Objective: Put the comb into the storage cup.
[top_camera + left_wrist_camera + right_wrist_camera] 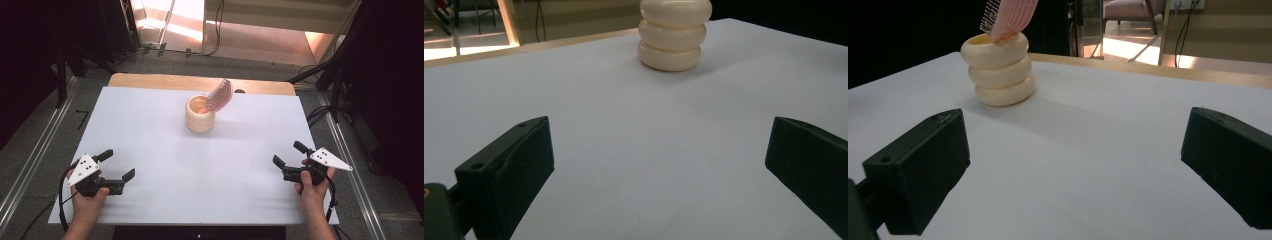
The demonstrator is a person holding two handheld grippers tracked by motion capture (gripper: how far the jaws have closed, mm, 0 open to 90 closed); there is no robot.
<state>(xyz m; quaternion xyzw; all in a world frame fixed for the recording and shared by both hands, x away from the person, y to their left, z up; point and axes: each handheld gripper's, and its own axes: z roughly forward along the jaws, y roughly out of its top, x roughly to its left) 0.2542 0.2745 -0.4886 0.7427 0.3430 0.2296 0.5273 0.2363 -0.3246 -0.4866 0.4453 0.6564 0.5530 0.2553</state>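
Note:
A cream ribbed holder [200, 115] made of three stacked rings stands upright on the white table [150, 135], past its middle toward the far side. A pink comb-like brush [220, 95] leans out of its mouth to the right. The holder [674, 34] stands ahead in the left gripper view, and the holder [999, 69] with the pink brush [1010, 17] is at upper left in the right gripper view. My left gripper [120, 165] rests open near the front left corner. Open too, my right gripper [288, 154] sits near the front right edge. Nothing lies between either pair of jaws.
A wooden strip [200, 82] borders the table's far edge. Metal rails [30, 160] run along the floor on both sides, and cables [320, 115] lie on the floor at right. The white surface between the grippers and the holder is bare.

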